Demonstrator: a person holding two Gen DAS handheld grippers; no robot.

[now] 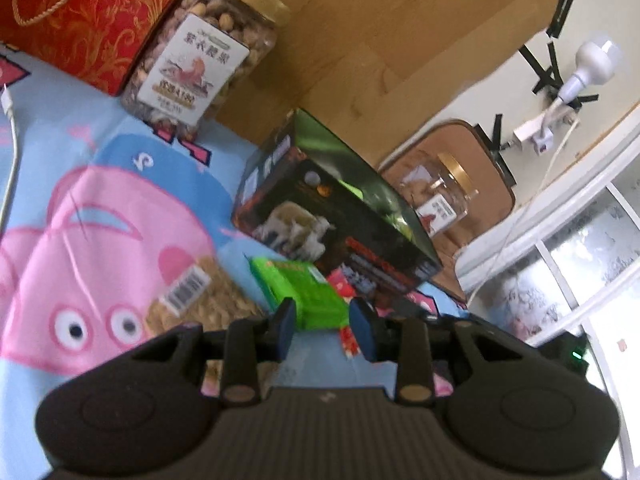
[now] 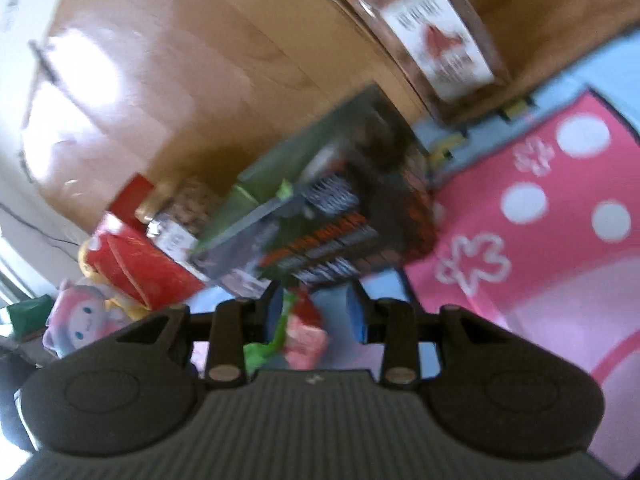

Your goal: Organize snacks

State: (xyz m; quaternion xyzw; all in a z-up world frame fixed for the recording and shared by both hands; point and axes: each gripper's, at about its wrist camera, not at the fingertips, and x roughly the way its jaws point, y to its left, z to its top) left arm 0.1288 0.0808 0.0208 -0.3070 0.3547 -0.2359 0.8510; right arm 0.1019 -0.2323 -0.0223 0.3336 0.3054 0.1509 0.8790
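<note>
In the left wrist view my left gripper (image 1: 323,312) is open just above a green snack packet (image 1: 304,292) that lies on the cartoon blanket (image 1: 100,216). Small red packets (image 1: 352,284) lie beside it, against a dark snack box (image 1: 336,208). A clear bag of nuts (image 1: 200,304) lies to the left. In the blurred right wrist view my right gripper (image 2: 312,304) is open over a red and green packet (image 2: 304,332), near the dark box (image 2: 332,216).
A full nut jar with a gold lid (image 1: 204,52) and a red gift box (image 1: 80,12) stand at the back left. A near-empty jar (image 1: 440,196) stands behind the dark box; it also shows in the right wrist view (image 2: 424,24). A white cable (image 1: 10,152) runs at left. A plush doll (image 2: 84,320) lies at far left.
</note>
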